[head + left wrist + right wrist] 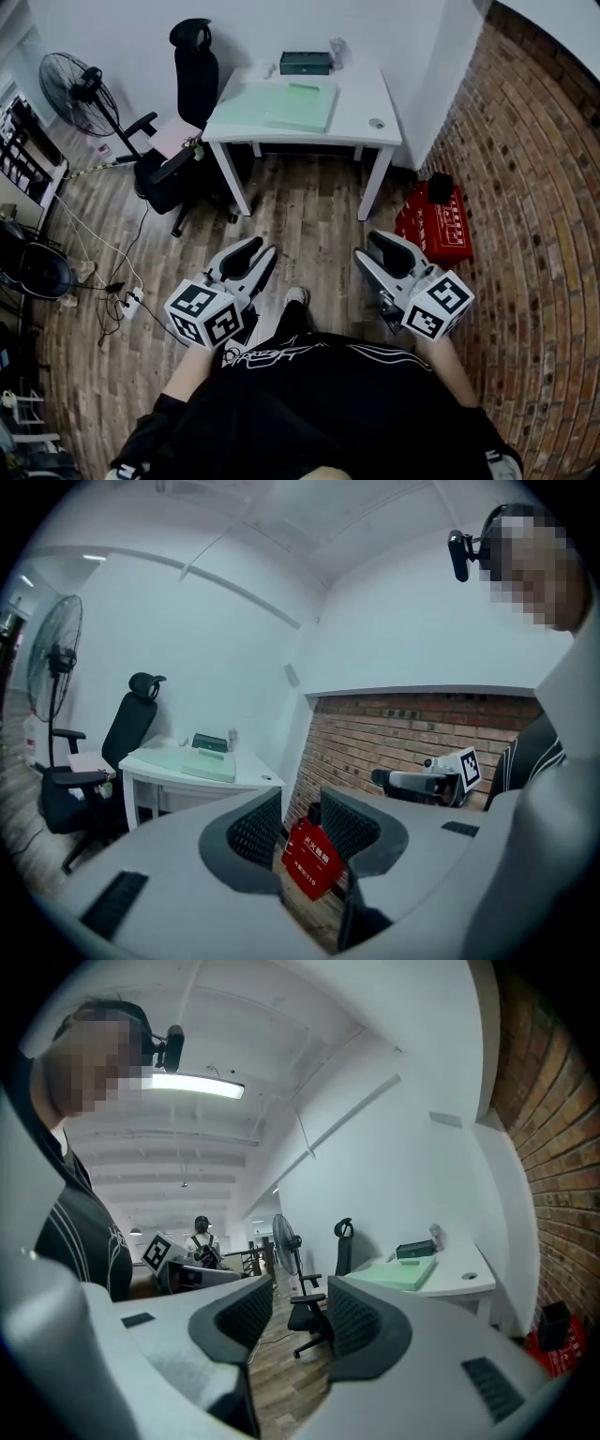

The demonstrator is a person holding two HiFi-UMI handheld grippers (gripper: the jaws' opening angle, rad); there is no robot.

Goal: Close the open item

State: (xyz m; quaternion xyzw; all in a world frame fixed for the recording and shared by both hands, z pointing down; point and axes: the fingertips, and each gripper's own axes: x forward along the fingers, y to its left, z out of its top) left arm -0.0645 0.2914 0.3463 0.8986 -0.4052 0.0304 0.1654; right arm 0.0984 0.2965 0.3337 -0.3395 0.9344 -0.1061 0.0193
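A white desk (375, 94) stands across the room by the far wall. On it lie a pale green folder-like item (286, 103) and a dark green box (306, 63) at the back edge. I cannot tell from here which of them is open. Both grippers are held low in front of the person's body, well short of the desk. My left gripper (255, 255) is open with nothing between its jaws, and so is my right gripper (370, 248). The left gripper view shows the desk (244, 775) beyond the open left gripper (300, 808); the right gripper view shows the folder (403, 1274).
A black office chair (192, 84) stands left of the desk, a standing fan (80, 94) further left. A red box (436, 225) sits on the wood floor by the brick wall at right. Cables and a power strip (131, 302) lie at left. Another person (202, 1237) stands far off.
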